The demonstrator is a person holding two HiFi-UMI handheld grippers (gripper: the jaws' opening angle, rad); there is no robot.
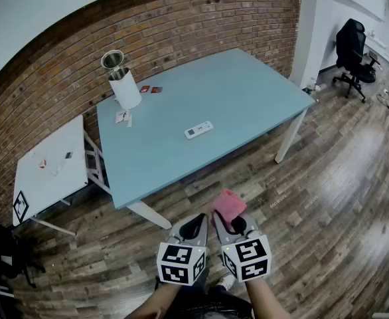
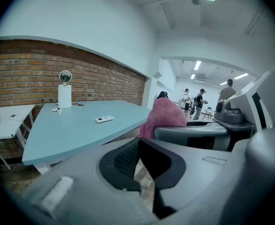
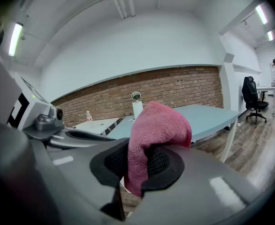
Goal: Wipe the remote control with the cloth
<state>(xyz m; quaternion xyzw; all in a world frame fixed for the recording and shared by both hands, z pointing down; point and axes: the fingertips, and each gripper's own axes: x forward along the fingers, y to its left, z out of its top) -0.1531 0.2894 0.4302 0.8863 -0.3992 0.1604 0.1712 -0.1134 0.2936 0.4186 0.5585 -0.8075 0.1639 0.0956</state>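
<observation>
Between the right gripper's (image 3: 137, 167) fingers (image 3: 163, 165) a pink cloth (image 3: 158, 125) sits clamped. Just beside it, the left gripper's (image 2: 138, 162) fingers (image 2: 122, 161) press together on nothing. Both hover over wooden floor (image 1: 327, 178), well apart from the white remote control (image 1: 199, 129) lying on the light-blue desk (image 1: 247, 98).

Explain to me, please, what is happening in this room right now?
A person stands a little back from the light blue table, holding a gripper in each hand. The right gripper is shut on a pink cloth, which bunches up above its jaws. The left gripper is shut with nothing in it. The white remote control lies near the middle of the table, untouched, so the wiping has not yet begun.
</observation>
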